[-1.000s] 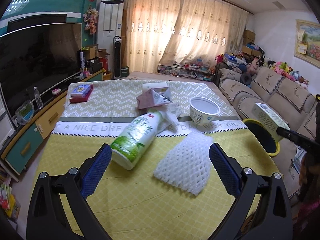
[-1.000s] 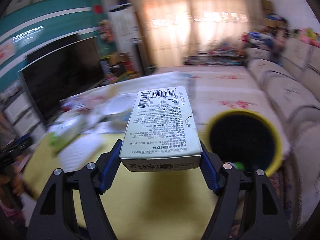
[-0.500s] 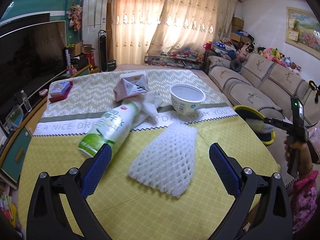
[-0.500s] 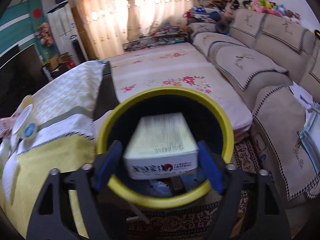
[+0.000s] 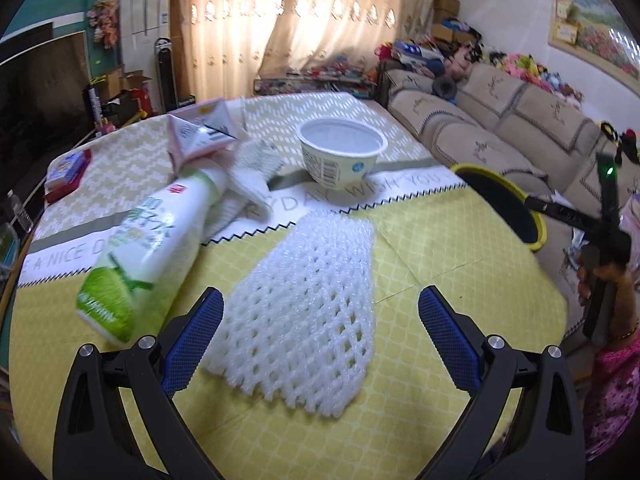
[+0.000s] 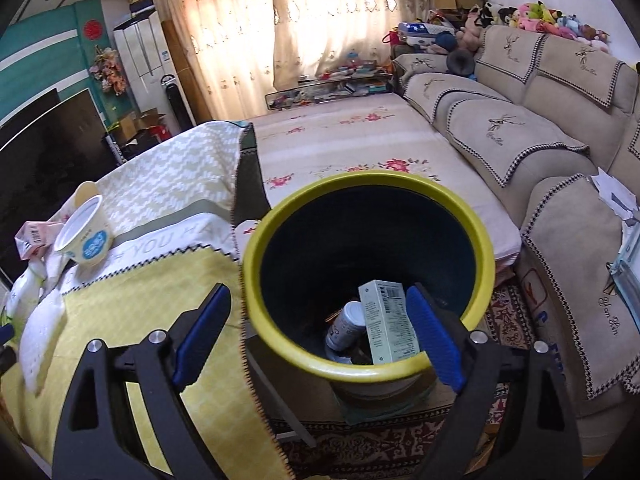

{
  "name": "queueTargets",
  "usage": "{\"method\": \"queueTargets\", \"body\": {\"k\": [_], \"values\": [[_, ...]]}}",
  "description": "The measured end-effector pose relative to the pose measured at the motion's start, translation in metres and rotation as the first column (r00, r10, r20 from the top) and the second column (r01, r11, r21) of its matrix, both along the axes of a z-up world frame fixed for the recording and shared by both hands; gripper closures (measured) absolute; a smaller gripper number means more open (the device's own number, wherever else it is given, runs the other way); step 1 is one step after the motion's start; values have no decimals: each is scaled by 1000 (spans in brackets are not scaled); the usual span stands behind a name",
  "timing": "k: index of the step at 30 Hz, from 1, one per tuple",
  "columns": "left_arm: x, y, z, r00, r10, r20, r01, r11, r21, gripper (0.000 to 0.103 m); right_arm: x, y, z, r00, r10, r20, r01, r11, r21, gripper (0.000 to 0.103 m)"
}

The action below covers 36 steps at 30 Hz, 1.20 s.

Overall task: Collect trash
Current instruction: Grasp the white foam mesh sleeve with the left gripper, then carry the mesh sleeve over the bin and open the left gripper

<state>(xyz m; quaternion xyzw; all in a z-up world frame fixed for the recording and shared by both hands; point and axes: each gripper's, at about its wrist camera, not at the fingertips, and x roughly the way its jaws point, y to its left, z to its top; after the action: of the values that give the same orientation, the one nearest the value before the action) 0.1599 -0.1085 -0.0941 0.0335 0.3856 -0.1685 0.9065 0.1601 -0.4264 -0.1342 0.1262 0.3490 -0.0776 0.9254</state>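
Observation:
My right gripper [image 6: 318, 330] hangs over the yellow-rimmed bin [image 6: 478, 240], its jaws opening with nothing held. The pale carton box [image 6: 386, 326] stands inside the bin beside a small bottle [image 6: 346, 326]. My left gripper [image 5: 320, 338] is open just above the white foam net [image 5: 308, 304] on the yellow tablecloth [image 5: 440, 256], the net lying between its blue pads. A green-and-white bottle [image 5: 140, 248] lies on its side to the left. Behind it are a white paper cup [image 5: 340, 158], a pink carton [image 5: 200, 134] and crumpled white wrap [image 5: 250, 180].
The bin [image 5: 508, 204] stands off the table's right edge, near the sofa [image 6: 560, 140]. A hand [image 5: 604, 280] holds the other gripper there. A small blue-and-red box [image 5: 66, 168] lies at the table's far left. A TV [image 6: 48, 140] lines the left wall.
The right gripper swung from the table to over the bin and let go of the box, which dropped inside. The left gripper came down and forward toward the foam net.

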Motion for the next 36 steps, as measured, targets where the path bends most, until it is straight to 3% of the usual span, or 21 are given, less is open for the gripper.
{"method": "queueTargets", "body": {"k": [4, 14, 20, 26, 36], "values": [[17, -7, -12, 1000, -5, -15, 6, 998, 61, 6, -2, 5, 4, 1000, 15, 10, -15, 1000, 10, 18], [41, -11, -28, 996, -15, -91, 24, 996, 91, 8, 1, 9, 1, 1000, 31, 4, -31, 999, 33, 18], [47, -10, -29, 995, 12, -98, -1, 993, 114, 34, 0, 10, -1, 999, 41, 3, -41, 998, 45, 18], [44, 0, -24, 994, 20, -108, -11, 997, 81, 77, -2, 10, 0, 999, 43, 9, -43, 997, 57, 18], [17, -20, 9, 997, -64, -33, 65, 997, 38, 81, -10, 7, 7, 999, 43, 29, -45, 997, 66, 18]]}}
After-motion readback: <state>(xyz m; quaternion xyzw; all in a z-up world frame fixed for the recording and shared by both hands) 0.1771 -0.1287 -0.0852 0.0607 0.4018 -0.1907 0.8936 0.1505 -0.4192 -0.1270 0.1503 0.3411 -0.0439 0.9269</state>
